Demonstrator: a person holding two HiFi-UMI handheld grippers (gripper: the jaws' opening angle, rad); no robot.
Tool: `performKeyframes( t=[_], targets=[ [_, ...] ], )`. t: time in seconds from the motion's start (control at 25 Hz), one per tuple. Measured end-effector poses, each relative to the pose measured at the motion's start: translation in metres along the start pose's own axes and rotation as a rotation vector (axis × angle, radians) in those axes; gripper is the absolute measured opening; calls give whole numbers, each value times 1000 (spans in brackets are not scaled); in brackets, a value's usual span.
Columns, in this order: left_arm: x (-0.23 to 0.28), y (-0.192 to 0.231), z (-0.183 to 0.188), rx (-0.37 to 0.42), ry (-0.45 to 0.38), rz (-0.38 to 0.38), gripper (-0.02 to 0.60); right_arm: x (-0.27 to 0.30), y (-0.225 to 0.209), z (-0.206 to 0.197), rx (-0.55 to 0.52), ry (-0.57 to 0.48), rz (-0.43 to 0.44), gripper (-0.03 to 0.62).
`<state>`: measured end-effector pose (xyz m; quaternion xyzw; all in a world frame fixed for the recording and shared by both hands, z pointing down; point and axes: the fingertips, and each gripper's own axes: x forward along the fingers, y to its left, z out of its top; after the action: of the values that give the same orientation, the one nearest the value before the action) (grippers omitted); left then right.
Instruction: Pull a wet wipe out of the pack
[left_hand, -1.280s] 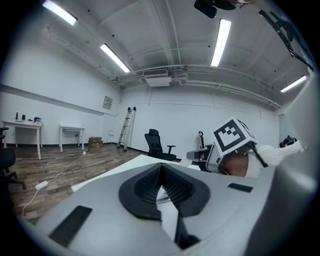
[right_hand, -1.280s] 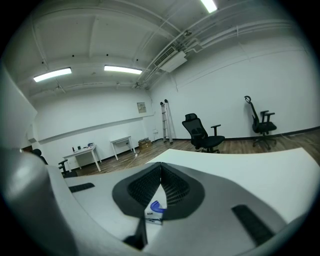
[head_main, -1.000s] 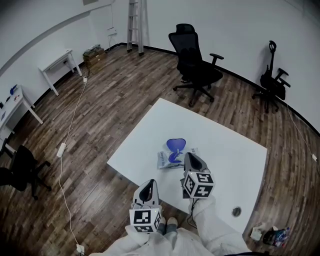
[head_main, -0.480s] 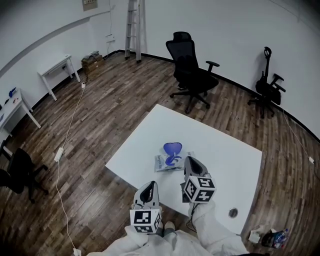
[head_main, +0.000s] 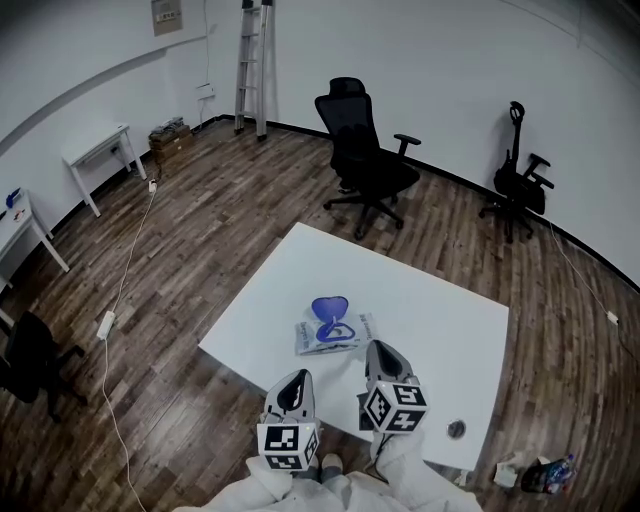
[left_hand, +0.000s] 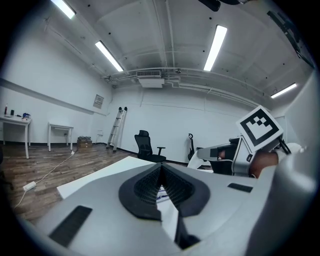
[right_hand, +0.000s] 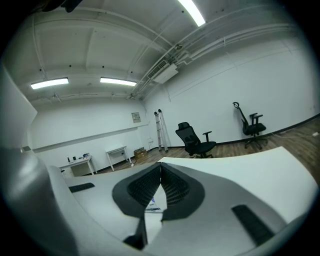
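The wet wipe pack (head_main: 335, 334) lies flat on the white table (head_main: 430, 300), and its blue lid (head_main: 326, 307) stands open. My right gripper (head_main: 379, 347) hovers just near-right of the pack, apart from it, shut with nothing between its pads. My left gripper (head_main: 295, 379) hangs off the table's near edge, also shut and holding nothing. In the left gripper view the closed jaws (left_hand: 161, 166) point across the table, with a sliver of the pack (left_hand: 162, 193) below them and the right gripper's marker cube (left_hand: 259, 129) at the right. The right gripper view shows its meeting pads (right_hand: 160, 166) above the pack (right_hand: 152, 205).
A black office chair (head_main: 362, 150) stands beyond the table's far edge. A ladder (head_main: 250, 60) leans on the back wall, and a second black chair (head_main: 518, 178) stands far right. A round grommet (head_main: 456, 429) sits near the table's front right corner. Bottles and clutter (head_main: 540, 472) lie on the floor.
My right gripper has drawn back from the pack toward the table's near edge, still shut. The head view has tilted, so everything sits lower in frame. The left gripper has hardly moved.
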<state>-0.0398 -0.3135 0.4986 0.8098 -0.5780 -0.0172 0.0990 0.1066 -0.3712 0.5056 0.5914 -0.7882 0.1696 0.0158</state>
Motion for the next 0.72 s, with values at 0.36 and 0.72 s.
performKeyframes(
  t=[0.36, 0.72],
  targets=[
    [12, -24, -4, -1, -3, -54, -2, -39, -22, -15, 10, -22, -68, 9],
    [17, -40, -7, 5, 9, -89, -2, -61, -26, -35, 10, -14, -86, 9]
  ],
)
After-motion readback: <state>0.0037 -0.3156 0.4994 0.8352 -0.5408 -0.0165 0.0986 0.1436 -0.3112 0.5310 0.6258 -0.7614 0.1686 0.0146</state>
